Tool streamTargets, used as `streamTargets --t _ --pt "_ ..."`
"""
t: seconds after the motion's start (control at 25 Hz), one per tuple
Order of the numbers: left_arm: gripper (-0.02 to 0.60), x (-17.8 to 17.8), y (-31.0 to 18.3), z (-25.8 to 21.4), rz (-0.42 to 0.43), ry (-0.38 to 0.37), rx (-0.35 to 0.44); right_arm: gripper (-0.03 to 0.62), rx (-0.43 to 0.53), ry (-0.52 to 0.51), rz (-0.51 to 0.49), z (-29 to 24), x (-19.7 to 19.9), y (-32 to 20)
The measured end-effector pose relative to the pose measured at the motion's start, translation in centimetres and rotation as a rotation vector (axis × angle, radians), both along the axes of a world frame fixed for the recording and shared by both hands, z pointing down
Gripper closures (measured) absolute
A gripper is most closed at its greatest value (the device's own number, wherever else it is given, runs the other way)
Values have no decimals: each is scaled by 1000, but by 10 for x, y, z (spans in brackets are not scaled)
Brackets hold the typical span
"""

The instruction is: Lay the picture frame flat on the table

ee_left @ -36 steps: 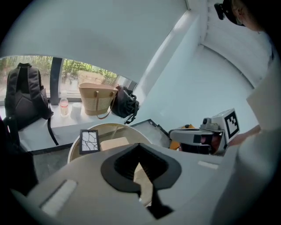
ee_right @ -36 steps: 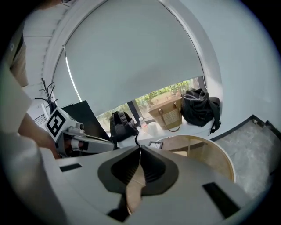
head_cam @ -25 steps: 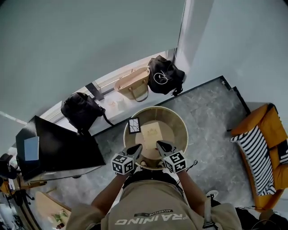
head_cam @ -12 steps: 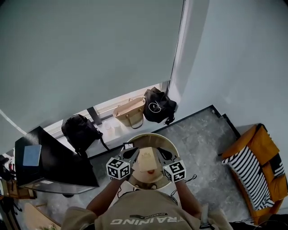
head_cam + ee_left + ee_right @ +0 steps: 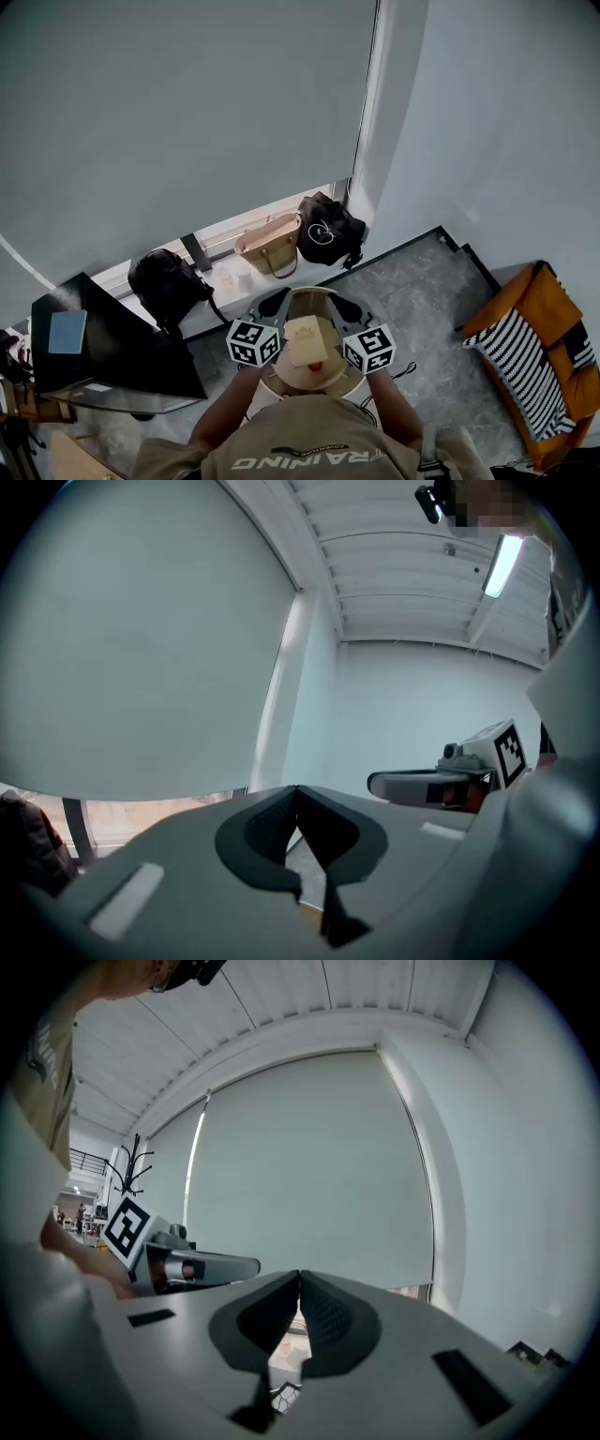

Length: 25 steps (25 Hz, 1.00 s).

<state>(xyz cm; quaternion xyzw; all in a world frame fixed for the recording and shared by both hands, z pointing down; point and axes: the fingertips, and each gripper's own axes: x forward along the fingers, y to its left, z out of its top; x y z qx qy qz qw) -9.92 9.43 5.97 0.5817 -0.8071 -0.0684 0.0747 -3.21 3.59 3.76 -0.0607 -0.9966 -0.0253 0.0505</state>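
In the head view both grippers are held up side by side over the small round wooden table (image 5: 339,377). My left gripper (image 5: 275,302) and my right gripper (image 5: 342,305) are both shut and hold nothing. A tan card (image 5: 309,339) lies on the table between them. The picture frame does not show in the head view. In the left gripper view the jaws (image 5: 297,789) meet against the blind and wall. The right gripper (image 5: 299,1274) points level at the blind, and a black-and-white patterned scrap (image 5: 286,1394), perhaps the frame, shows under its jaws.
A tan handbag (image 5: 270,244), a black bag (image 5: 328,230) and a black backpack (image 5: 169,281) sit along the window sill. A dark desk (image 5: 103,347) stands at the left. An orange chair with a striped cushion (image 5: 534,356) is at the right.
Both grippers have risen, still shut, and now cover more of the table. The small upright frame seen at the table's far left edge has gone out of sight behind the left gripper.
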Motion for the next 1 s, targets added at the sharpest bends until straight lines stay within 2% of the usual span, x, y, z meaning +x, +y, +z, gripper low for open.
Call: streamTargets --t 0.16,0.44,0.8,1.0 --pt "574 -8 6 19 -31 55 -15 586 11 13 -6 5 -2 -3" --pt "575 -2 7 21 -21 0 -70 586 3 45 -31 15 -12 -12" --pt "574 -1 9 40 -15 34 -103 586 11 76 -56 29 -16 -9" --pt "574 1 9 57 -5 70 -115 586 -13 109 -18 48 -12 -24"
